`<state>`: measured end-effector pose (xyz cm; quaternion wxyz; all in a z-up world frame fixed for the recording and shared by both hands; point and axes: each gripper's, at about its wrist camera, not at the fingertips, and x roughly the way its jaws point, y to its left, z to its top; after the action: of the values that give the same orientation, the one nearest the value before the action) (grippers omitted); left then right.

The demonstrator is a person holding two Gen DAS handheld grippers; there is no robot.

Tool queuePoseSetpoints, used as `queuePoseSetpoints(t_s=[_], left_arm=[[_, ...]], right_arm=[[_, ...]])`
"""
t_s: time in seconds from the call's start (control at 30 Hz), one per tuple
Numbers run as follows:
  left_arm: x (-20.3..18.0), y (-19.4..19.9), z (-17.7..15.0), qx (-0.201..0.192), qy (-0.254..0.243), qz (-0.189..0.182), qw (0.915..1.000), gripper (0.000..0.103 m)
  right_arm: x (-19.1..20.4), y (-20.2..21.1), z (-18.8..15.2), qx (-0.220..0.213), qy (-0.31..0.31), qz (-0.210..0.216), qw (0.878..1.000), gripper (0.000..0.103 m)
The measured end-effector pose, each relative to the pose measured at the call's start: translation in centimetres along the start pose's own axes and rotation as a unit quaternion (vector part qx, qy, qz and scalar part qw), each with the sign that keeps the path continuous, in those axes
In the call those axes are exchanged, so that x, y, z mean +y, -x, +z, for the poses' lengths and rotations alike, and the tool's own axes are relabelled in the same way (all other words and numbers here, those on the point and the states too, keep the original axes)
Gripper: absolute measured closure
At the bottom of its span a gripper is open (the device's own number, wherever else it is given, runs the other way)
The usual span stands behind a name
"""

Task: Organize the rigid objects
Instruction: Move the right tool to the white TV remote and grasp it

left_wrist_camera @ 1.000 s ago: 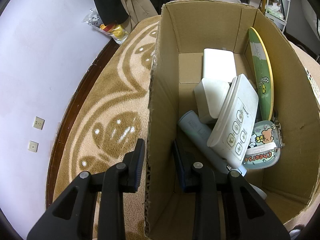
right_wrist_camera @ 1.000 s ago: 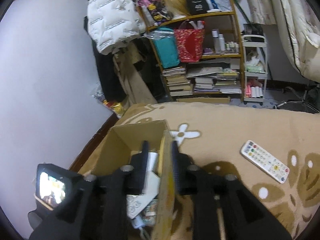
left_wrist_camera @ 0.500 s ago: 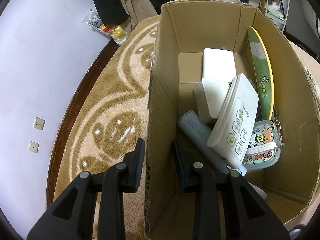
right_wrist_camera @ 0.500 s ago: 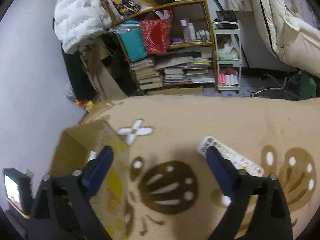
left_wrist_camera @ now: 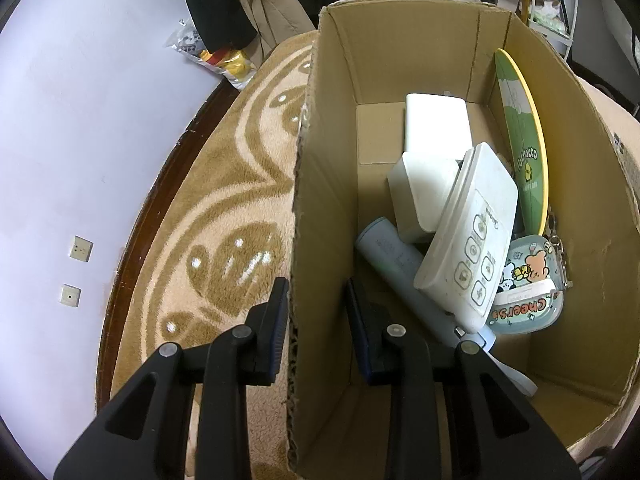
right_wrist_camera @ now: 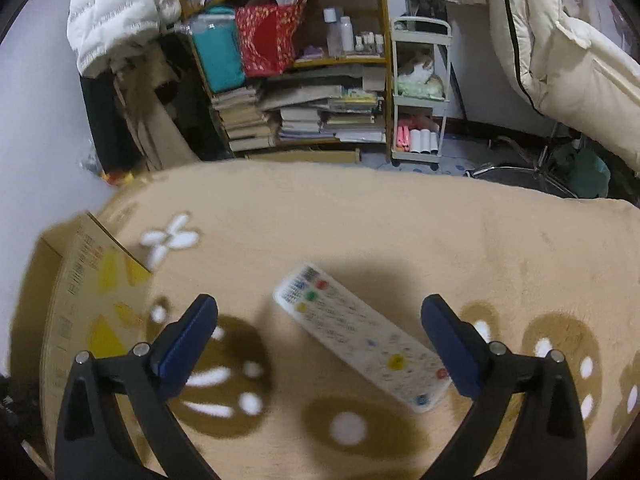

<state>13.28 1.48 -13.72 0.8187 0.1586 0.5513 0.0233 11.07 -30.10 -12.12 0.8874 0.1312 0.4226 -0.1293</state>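
Remote now lies between my right gripper's spread fingers — it swung off the box, which my left gripper still pinches by its wall.

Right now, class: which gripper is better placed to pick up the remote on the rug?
Right. The right gripper hangs open around the remote; the left gripper straddles the box wall.
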Motion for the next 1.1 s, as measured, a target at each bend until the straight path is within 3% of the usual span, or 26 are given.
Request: queuePoseSetpoints(t_s=[0.4,0.63,0.9,1.0,1.1], left_arm=[[-0.2,0.1,-0.2,-0.001,-0.006,0.006,1.0,0.074],[-0.2,0.1,-0.3,0.002,-0.009,0.009,0.9999,0.074],[-0.4,0.1,-0.3,0.002,-0.01,0.012,0.9999,0.074],[-0.5,0.1,-0.3,0.001,-0.012,0.014,0.9998,0.074],[-0.5,0.1,-0.3,0.001,-0.014,0.015,0.9998,0.074]], right_arm=[[-2.5,-4.9,-2.1,0.068,0.021,-0.016,0.997,0.0],[-2.3,-5.9,-2.3,0.087,0.03,0.006,0.996,0.0],[-2.0,-5.1,-2.7,0.085,0.053,0.006,0.995,0.043],[-1.3,-4.8,-3.1,0.085,0.073,-0.005,0.994,0.055],[-0.9,-4.5,-3.4,0.083,0.067,-0.008,0.994,0.059]])
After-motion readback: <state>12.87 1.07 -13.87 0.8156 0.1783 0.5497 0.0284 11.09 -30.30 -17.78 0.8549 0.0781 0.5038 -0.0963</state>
